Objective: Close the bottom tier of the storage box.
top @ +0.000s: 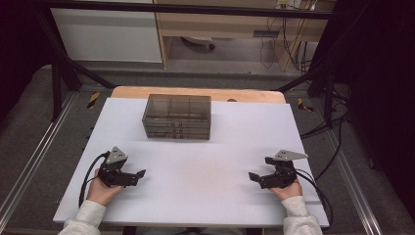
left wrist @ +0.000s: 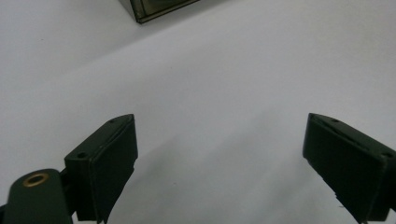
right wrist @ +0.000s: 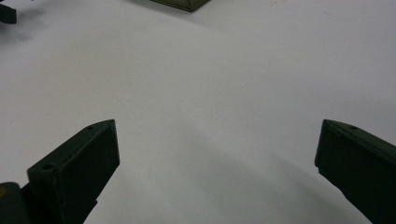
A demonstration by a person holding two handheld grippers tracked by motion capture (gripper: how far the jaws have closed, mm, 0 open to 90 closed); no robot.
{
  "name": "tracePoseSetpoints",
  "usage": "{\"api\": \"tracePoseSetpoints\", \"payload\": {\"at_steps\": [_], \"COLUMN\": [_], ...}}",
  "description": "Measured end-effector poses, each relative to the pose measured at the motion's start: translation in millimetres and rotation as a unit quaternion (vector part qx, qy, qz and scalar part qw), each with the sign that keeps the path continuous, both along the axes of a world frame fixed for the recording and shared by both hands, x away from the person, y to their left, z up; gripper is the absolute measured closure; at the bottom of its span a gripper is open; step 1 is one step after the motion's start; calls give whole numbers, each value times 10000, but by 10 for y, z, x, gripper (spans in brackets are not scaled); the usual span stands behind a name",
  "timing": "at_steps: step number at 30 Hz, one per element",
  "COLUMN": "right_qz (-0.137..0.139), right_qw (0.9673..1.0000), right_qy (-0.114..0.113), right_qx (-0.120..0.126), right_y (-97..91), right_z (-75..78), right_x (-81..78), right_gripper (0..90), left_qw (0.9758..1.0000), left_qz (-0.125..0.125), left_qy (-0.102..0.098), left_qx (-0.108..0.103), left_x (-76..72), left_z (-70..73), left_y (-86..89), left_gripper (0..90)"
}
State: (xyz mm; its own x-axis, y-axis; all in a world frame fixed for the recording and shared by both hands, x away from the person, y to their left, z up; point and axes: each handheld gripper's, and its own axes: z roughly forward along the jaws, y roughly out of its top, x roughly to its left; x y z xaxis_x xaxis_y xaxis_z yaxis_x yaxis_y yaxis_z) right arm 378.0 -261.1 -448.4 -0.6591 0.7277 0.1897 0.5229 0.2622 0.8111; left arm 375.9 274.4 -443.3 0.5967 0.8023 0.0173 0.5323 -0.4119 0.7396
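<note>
High view: a smoked, see-through drawer box (top: 177, 116) stood at the far middle of the white counter (top: 205, 186), well apart from both hands. The left gripper (top: 141, 175) rested low at the near left, jaws spread and holding nothing; the right gripper (top: 253, 176) mirrored it at the near right, likewise spread and empty. Both pointed inward, toward the bare middle of the counter

Left gripper view: two black jaws rose from the bottom edge, wide apart, bare counter between them. One corner of the drawer box (left wrist: 154, 9) was cut by the top edge

Right gripper view: the jaws stood wide with nothing between. A corner of the drawer box (right wrist: 184, 3) sat at the top edge, and a tip of the left gripper (right wrist: 7, 13) at the upper left

Handling note, as a judgement: the step in hand looked like a reach for the box. It would go best with one gripper steadying the housing while the other met a drawer front squarely, jaws kept wide until around the pull

Not made out: drawer handles, drawer contents, whether any drawer stood ajar; the box's far side was hidden
</note>
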Motion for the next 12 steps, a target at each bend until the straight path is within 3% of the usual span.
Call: {"api": "tracePoseSetpoints", "payload": {"at_steps": [12], "right_qz": [13], "right_qw": [10000], "right_qy": [1], "right_qx": [-17], "right_y": [0], "right_z": [-4], "right_x": [5], "right_gripper": [6], "left_qw": [9999], "left_qz": [-8], "left_qy": [-64], "left_qx": [-126], "left_x": [-25], "left_z": [35], "left_y": [23], "left_gripper": [101]}}
